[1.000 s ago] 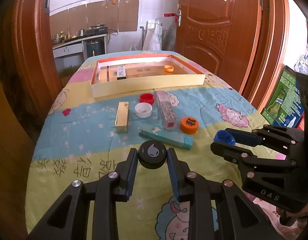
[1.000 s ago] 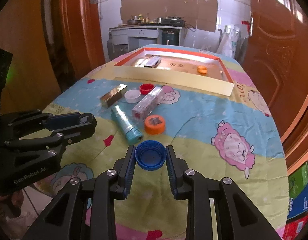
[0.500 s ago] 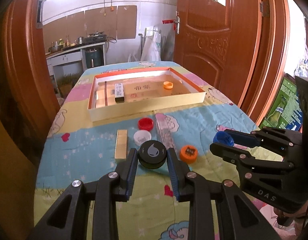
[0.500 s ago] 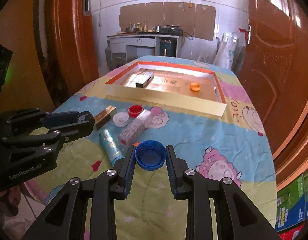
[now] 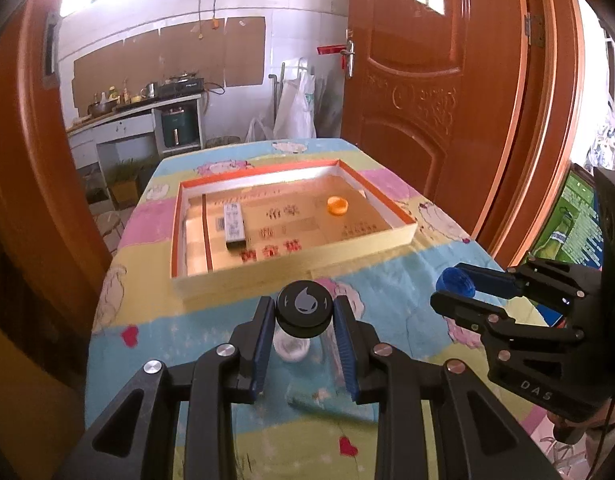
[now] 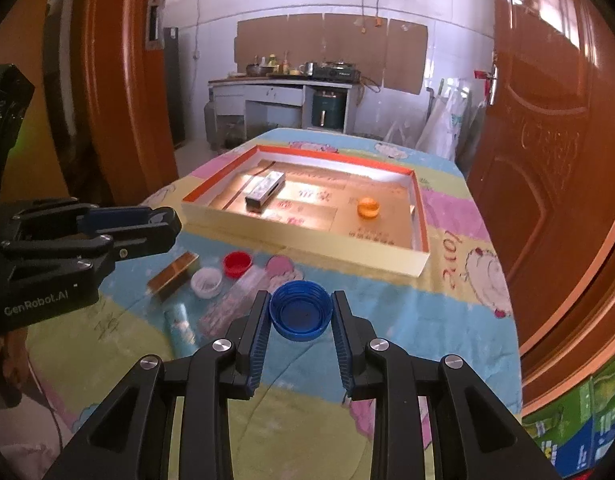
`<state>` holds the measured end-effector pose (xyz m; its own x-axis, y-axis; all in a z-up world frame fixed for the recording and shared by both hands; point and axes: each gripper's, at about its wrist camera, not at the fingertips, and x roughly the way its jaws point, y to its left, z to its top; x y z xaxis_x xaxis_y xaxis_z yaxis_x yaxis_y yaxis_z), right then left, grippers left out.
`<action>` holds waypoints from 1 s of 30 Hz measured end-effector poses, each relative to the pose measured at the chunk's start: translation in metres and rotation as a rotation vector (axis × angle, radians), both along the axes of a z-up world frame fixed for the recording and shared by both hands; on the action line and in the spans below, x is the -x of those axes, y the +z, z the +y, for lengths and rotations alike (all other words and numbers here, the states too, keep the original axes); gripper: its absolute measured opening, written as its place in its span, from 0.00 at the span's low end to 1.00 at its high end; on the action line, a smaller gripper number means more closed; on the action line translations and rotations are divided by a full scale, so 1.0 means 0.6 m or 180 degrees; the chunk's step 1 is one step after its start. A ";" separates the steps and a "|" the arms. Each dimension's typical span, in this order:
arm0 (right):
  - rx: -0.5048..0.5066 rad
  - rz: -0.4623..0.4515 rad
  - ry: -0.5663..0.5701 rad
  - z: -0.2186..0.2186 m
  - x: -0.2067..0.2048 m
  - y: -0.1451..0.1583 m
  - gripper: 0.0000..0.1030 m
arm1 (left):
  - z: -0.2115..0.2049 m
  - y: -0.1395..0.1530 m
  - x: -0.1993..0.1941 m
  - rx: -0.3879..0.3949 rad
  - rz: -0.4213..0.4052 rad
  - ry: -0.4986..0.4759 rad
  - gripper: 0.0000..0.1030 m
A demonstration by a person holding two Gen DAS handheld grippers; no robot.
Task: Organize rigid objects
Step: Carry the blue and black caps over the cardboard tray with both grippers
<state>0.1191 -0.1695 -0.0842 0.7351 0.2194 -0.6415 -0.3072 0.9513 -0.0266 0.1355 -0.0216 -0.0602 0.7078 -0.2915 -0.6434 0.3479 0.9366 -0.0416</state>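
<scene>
My left gripper (image 5: 304,314) is shut on a black cap (image 5: 305,308) with a grey drop mark, held above the table before the shallow box (image 5: 307,266). My right gripper (image 6: 300,314) is shut on a blue cap (image 6: 300,314), open side up, also held above the table; it also shows in the left wrist view (image 5: 455,284). The box (image 6: 307,236) has orange rims and holds a grey remote-like bar (image 6: 265,190) and an orange cap (image 6: 368,207). On the cloth lie a red cap (image 6: 237,263), a white cap (image 6: 206,281), a gold bar (image 6: 173,274), a clear case (image 6: 237,304) and a teal tube (image 6: 180,325).
The table wears a cartoon-print cloth (image 6: 447,320). Wooden doors (image 5: 447,80) stand to the right and a door frame (image 5: 27,140) to the left. A kitchen counter (image 6: 283,96) lies beyond. Green cartons (image 6: 579,412) stand at lower right.
Both grippers have risen and moved forward toward the box with their caps held. The loose objects on the cloth now lie beneath and behind the left gripper.
</scene>
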 end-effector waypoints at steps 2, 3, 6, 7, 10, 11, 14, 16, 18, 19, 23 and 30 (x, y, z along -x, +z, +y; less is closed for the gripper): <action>0.0007 -0.0010 -0.0012 -0.006 -0.016 0.007 0.30 | -0.002 0.006 -0.014 -0.0013 0.0001 -0.0005 0.30; 0.0010 -0.0023 -0.0017 -0.008 -0.024 0.011 0.30 | -0.003 0.009 -0.020 -0.0006 -0.0001 -0.0007 0.30; 0.0041 -0.0059 -0.0038 -0.016 -0.048 0.023 0.30 | -0.006 0.018 -0.045 -0.0014 -0.0014 -0.0005 0.30; 0.0053 -0.0074 -0.0043 -0.017 -0.054 0.026 0.30 | -0.008 0.019 -0.049 -0.0021 -0.0020 0.0000 0.30; 0.0076 -0.0117 -0.0039 -0.021 -0.077 0.038 0.30 | -0.012 0.025 -0.074 -0.0018 -0.0011 0.0004 0.30; 0.0080 -0.0124 -0.0040 -0.022 -0.083 0.039 0.30 | -0.013 0.026 -0.082 -0.0016 -0.0002 0.0005 0.30; 0.0072 -0.0116 -0.0035 -0.028 -0.105 0.042 0.30 | -0.018 0.029 -0.104 -0.0012 0.0019 0.0008 0.30; 0.0054 -0.0098 -0.0038 -0.032 -0.119 0.042 0.30 | -0.021 0.032 -0.118 -0.0004 0.0036 0.0016 0.30; 0.0030 -0.0072 -0.0061 -0.038 -0.135 0.040 0.30 | -0.026 0.034 -0.133 0.0001 0.0058 0.0025 0.30; 0.0013 -0.0056 -0.0071 -0.040 -0.143 0.039 0.30 | -0.028 0.034 -0.144 0.0010 0.0080 0.0038 0.30; -0.0106 0.0030 -0.0118 -0.054 -0.180 0.032 0.30 | -0.032 0.030 -0.173 0.0053 0.0151 0.0058 0.30; -0.0096 0.0034 -0.0174 -0.066 -0.225 0.029 0.30 | -0.035 0.026 -0.219 0.0084 0.0209 0.0128 0.30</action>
<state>0.2541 -0.2088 -0.0667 0.7397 0.1984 -0.6430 -0.2548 0.9670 0.0052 0.2670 -0.0428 -0.0444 0.6758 -0.2813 -0.6813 0.3058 0.9480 -0.0880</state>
